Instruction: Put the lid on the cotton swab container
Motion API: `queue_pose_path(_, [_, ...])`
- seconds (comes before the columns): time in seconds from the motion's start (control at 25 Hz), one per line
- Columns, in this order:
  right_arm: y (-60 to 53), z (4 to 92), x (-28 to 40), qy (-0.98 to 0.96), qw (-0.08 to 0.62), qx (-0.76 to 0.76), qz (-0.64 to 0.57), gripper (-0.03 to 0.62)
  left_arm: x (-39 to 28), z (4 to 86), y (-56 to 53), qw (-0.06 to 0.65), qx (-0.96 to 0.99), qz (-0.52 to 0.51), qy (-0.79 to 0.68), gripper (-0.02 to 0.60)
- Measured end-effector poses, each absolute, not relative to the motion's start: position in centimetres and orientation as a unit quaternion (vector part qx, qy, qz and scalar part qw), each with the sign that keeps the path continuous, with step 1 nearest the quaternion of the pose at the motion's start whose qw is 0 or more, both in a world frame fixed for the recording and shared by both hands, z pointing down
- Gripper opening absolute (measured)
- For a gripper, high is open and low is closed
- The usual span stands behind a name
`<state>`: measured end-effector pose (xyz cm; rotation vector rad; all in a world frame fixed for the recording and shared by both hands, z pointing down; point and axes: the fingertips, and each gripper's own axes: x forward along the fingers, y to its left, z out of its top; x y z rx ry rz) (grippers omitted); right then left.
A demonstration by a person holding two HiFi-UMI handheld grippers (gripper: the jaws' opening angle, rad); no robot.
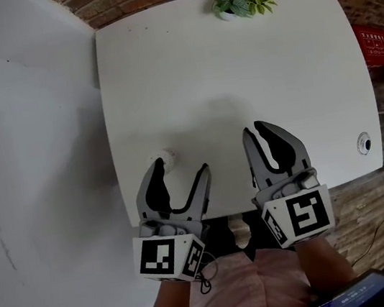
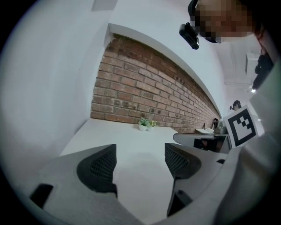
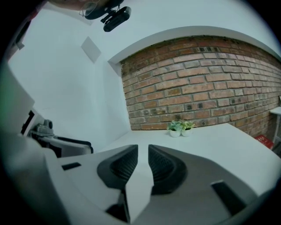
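Note:
No cotton swab container or lid shows clearly in any view. A small round white thing (image 1: 167, 159) sits on the white table (image 1: 236, 69) by the tip of my left gripper's left finger; I cannot tell what it is. My left gripper (image 1: 181, 165) (image 2: 140, 165) hovers at the table's near edge, jaws wide apart and empty. My right gripper (image 1: 255, 129) (image 3: 143, 160) is beside it to the right, a little farther onto the table. Its pads stand a narrow gap apart with only bare tabletop showing between them.
A small potted plant (image 1: 243, 0) (image 2: 146, 124) (image 3: 181, 128) stands at the table's far edge against a brick wall. A round grommet (image 1: 364, 143) sits near the right front corner. A white wall runs along the left. A red box (image 1: 375, 44) lies beyond the right edge.

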<state>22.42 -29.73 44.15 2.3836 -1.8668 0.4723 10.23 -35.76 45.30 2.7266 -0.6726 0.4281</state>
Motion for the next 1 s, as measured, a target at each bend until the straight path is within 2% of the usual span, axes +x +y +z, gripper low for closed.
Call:
queue_pose_path(0.24, [-29.6,37.4,21.3,-0.635,0.024,0.767,0.089,0.072,8.9,37.1,-35.8,0.123,0.952,0.047,-0.278,0.231])
queue_pose_path(0.28, [-29.6,36.1,21.0,-0.640,0.021,0.764,0.077,0.068,8.5,35.7,-35.7,0.111,0.951,0.030,-0.288,0.197])
queue_pose_path(0.36, [-29.4,33.5,20.3,-0.651,0.016,0.757,0.051,0.054,7.8,32.8,-35.6,0.082,0.947,0.001,-0.311,0.090])
queue_pose_path(0.44, [-29.0,30.9,19.7,-0.662,0.010,0.749,0.025,0.015,7.2,30.1,-35.2,0.052,0.941,-0.021,-0.332,0.005])
queue_pose_path(0.6, [-28.0,27.1,18.5,-0.673,0.010,0.739,-0.010,0.006,6.1,26.2,-34.1,0.018,0.933,-0.047,-0.356,0.005])
queue_pose_path(1.0, [-26.7,23.9,16.5,-0.687,0.009,0.725,-0.047,0.005,5.3,22.4,-32.4,-0.014,0.931,-0.073,-0.358,0.005])
